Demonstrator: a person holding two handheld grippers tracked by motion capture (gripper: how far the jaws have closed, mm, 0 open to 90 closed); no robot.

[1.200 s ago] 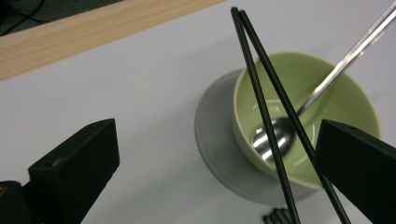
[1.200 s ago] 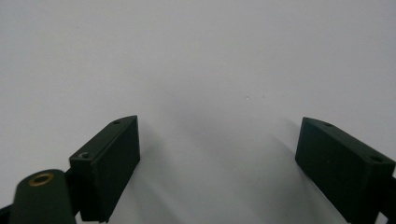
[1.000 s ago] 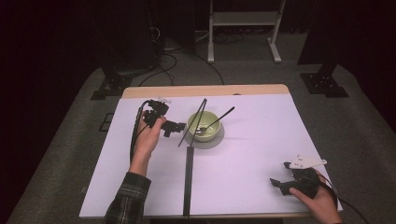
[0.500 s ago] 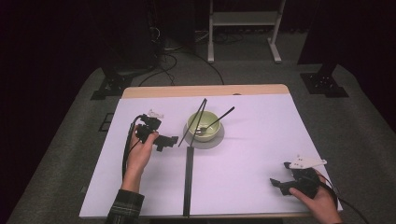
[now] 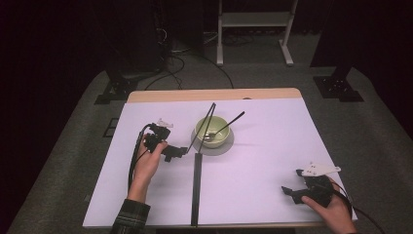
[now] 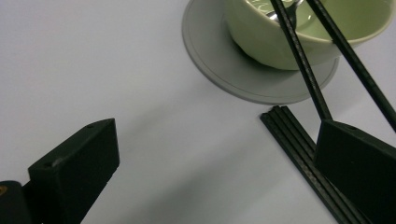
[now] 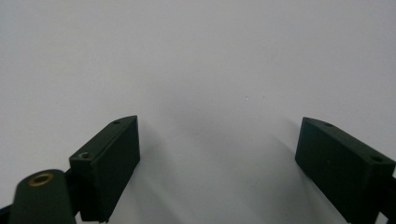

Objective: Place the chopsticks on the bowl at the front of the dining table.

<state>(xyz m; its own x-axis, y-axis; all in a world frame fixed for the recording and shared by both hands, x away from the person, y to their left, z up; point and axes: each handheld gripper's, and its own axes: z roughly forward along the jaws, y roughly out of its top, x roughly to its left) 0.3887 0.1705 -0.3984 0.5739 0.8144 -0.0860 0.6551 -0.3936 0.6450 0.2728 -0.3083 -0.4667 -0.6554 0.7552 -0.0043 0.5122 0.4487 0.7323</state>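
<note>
A pale green bowl (image 5: 213,131) stands on a grey saucer (image 5: 217,146) at mid-table, with a dark-handled spoon (image 5: 231,122) leaning out of it to the right. My left gripper (image 5: 178,152) is open just left of the saucer, low over the table. In the left gripper view the bowl (image 6: 303,42) and saucer (image 6: 224,60) lie ahead of the open left gripper (image 6: 215,163), with nothing between its jaws. My right gripper (image 5: 290,194) rests at the near right corner. In its own view the right gripper (image 7: 226,158) is open over bare table.
A flat black strip (image 5: 196,190) runs from the saucer toward the near edge. Two thin black rods (image 5: 202,126) slant up from its far end past the bowl's left rim, and the rods (image 6: 301,65) cross in front of the left gripper's right jaw. A cable trails beside the left hand.
My left gripper has drawn back from the bowl's left side toward the person and come lower over the table. The right gripper has not moved.
</note>
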